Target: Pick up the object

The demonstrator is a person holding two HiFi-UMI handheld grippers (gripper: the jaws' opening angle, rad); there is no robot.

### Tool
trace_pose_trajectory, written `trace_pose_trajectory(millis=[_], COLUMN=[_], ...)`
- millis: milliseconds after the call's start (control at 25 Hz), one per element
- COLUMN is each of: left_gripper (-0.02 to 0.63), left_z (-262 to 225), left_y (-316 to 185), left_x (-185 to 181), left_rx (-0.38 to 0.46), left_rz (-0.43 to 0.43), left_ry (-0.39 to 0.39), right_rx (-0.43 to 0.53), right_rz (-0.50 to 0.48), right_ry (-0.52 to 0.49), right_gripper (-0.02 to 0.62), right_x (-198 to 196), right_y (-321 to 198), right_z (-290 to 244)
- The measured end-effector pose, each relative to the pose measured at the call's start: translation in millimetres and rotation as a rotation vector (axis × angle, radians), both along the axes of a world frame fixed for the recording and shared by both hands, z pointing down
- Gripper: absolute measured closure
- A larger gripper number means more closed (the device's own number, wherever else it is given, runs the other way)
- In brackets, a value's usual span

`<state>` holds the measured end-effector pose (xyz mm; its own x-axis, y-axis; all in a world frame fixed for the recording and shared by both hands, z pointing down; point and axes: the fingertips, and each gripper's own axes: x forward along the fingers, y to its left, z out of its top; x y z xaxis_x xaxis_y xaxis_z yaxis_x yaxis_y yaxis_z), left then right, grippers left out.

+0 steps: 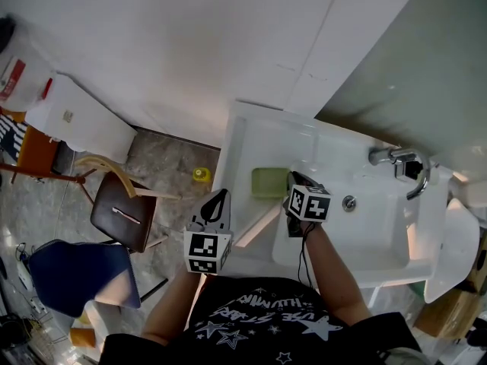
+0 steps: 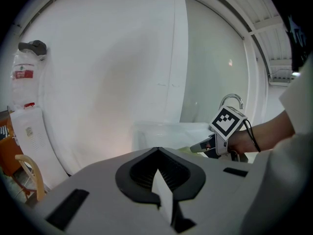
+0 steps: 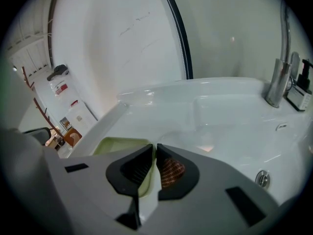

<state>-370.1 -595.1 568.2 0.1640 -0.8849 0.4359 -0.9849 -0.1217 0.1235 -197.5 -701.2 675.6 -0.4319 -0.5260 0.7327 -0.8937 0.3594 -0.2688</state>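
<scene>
A pale green dish lies on the left ledge of the white sink. My right gripper reaches its right edge from the basin side. In the right gripper view the jaws of the right gripper stand almost together, and the green dish has its thin rim caught in the narrow gap between them. My left gripper hangs off the sink's left front corner, over the floor. Seen in the left gripper view, the left gripper is shut with nothing in it and faces the white wall.
A chrome faucet stands at the sink's back right, and the drain lies in the basin. On the floor to the left are a brown chair, a blue chair, a small yellow item and a white cabinet.
</scene>
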Motion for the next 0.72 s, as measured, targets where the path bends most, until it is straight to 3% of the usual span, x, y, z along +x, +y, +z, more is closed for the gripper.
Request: trace_pose_trajectory(millis=[360,720], left_gripper=[0.591,0.591], left_z=[-15,-40], left_y=[24,54], left_x=[9,52], left_rx=[0.035,0.080], left_rz=[-0.005,-0.008], left_ry=[-0.047,-0.050], right_rx=[0.036,0.102], right_rz=[0.029,0.072], right_ry=[-0.068,-0.120], right_gripper=[0.558,0.558], right_x=[14,72], right_y=[16,47], right_z=[-36,-83])
